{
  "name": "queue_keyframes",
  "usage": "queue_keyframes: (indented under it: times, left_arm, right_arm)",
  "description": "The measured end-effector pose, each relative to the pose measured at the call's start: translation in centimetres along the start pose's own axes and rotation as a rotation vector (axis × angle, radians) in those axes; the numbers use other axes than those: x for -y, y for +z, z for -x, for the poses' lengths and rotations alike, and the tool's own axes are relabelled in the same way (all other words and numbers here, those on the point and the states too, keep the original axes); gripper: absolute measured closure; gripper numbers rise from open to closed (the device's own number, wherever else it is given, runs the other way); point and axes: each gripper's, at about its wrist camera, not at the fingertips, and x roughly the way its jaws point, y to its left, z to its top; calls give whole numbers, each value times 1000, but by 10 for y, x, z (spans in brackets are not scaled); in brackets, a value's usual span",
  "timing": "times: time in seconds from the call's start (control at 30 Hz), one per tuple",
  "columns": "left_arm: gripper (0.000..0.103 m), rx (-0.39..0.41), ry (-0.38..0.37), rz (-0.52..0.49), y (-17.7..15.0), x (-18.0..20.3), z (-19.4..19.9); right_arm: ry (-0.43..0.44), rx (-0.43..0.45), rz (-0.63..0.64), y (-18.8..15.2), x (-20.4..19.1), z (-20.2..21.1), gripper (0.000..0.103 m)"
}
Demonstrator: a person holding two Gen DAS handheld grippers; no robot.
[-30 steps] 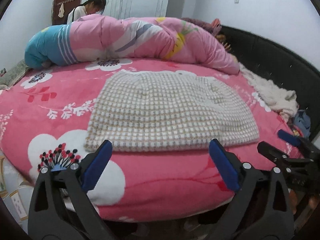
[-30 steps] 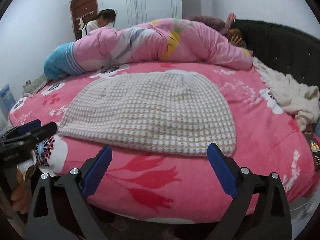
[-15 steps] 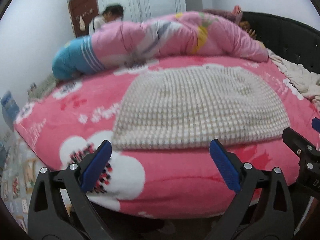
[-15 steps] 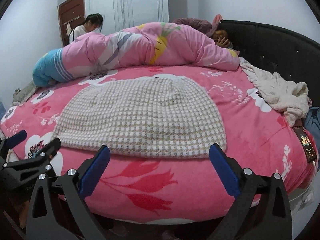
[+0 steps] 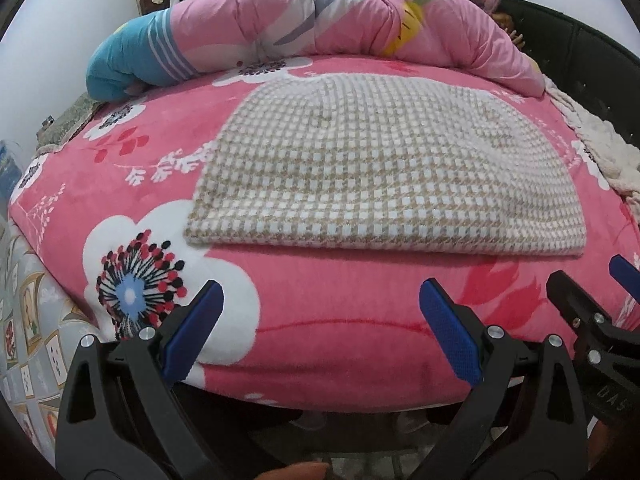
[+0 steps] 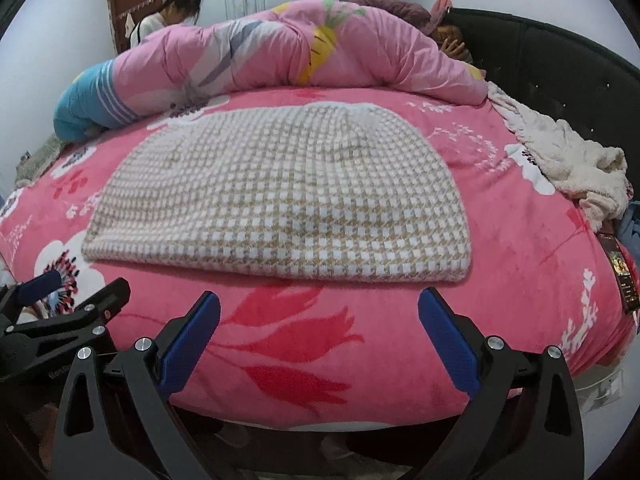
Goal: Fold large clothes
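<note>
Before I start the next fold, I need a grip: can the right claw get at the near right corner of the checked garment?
Probably yes. The right claw is open and empty, facing the checked garment, whose near right corner lies flat on the pink floral bedspread. Only bare bedspread lies between them.

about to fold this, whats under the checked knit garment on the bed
The checked knit garment lies flat on the pink floral blanket, which shows all around it. Anything beneath its middle is covered, so that cannot be seen.
</note>
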Motion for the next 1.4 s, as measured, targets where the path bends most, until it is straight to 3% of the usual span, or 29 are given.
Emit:
queue_keyframes:
  times: [1.4]
  left_arm:
    - [8, -13, -30, 3, -2, -2, 3]
  right_arm:
    - [-2, -19, 22, -4, -3, 1, 6]
